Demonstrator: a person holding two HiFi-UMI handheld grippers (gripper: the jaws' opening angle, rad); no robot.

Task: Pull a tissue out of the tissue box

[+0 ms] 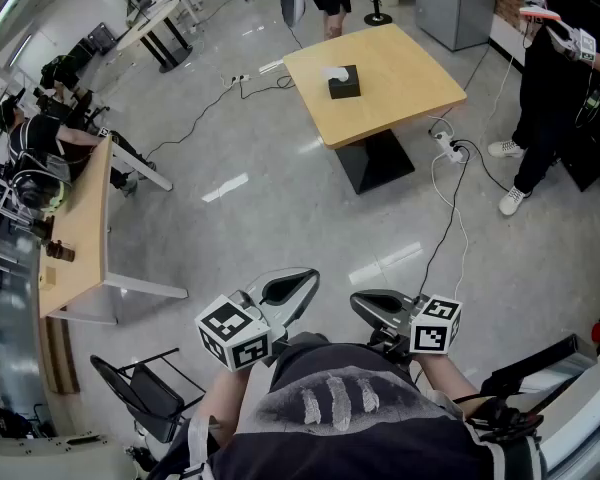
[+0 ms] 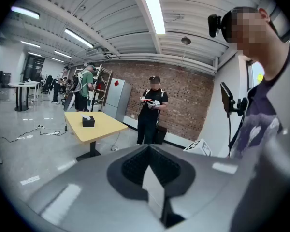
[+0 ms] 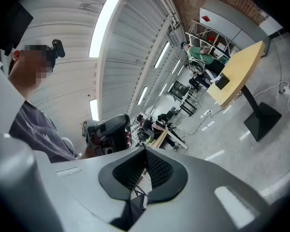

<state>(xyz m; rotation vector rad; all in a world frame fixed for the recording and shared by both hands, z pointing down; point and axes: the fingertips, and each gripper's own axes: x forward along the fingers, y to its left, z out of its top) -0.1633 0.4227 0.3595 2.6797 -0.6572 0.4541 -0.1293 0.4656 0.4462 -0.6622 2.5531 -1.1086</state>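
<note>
Standing well back from the surface (image 1: 405, 83), you hold the left gripper (image 1: 300, 282) and the right gripper (image 1: 364, 302) close in front of your torso, each with its jaws pressed together on nothing. The black tissue box (image 1: 345, 88) sits near the middle of that light wooden surface, well apart from both grippers. A white tissue (image 1: 337, 71) stands up from its top.
</note>
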